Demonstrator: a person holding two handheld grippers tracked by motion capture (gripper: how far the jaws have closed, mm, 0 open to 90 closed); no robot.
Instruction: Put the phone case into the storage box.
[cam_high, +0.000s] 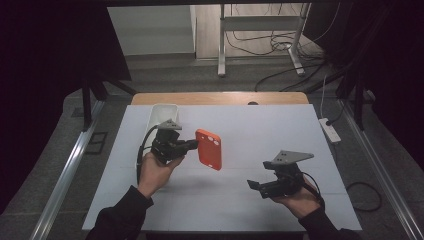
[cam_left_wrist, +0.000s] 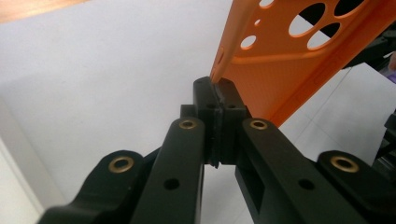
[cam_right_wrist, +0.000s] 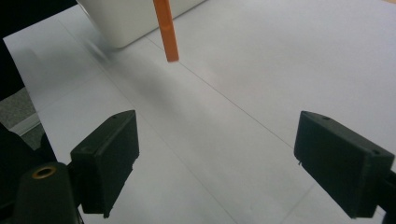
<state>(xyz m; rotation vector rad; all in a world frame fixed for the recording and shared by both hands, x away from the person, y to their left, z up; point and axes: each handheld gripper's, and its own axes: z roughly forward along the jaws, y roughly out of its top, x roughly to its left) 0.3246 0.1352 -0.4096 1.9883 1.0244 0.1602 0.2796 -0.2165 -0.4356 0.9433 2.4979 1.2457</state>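
Orange plastic stands out against a white-covered counter (cam_high: 280, 130): a phone case (cam_high: 209, 149) held off the surface in the left hand-held gripper (cam_high: 192, 144), left of centre in the high view. That view alone takes in both forearms in dark sleeves entering from the bottom edge, and a white bin (cam_high: 159, 116) just behind the left hand (cam_high: 156, 172). In the left gripper view, the jaws are pressed fully together on the thin edge of the phone case (cam_left_wrist: 299, 60), whose round camera holes and smaller cut-outs show at close range. From the right gripper view, the phone case (cam_right_wrist: 166, 29) appears edge-on as a narrow strip hanging in front of the white bin (cam_right_wrist: 130, 18), clear of the counter (cam_right_wrist: 261, 70).

The phone case is a rounded rectangle, tilted, with its camera cut-out toward the upper right in the high view. The left hand grasps its tool from below, with the jaws pointing right toward the middle of the counter.

At right, the right hand-held gripper (cam_high: 256, 186) sits low over the front of the counter, cradled in the right hand (cam_high: 300, 200) and aimed left. Its jaws stand wide apart with nothing between them, well away from the phone case.
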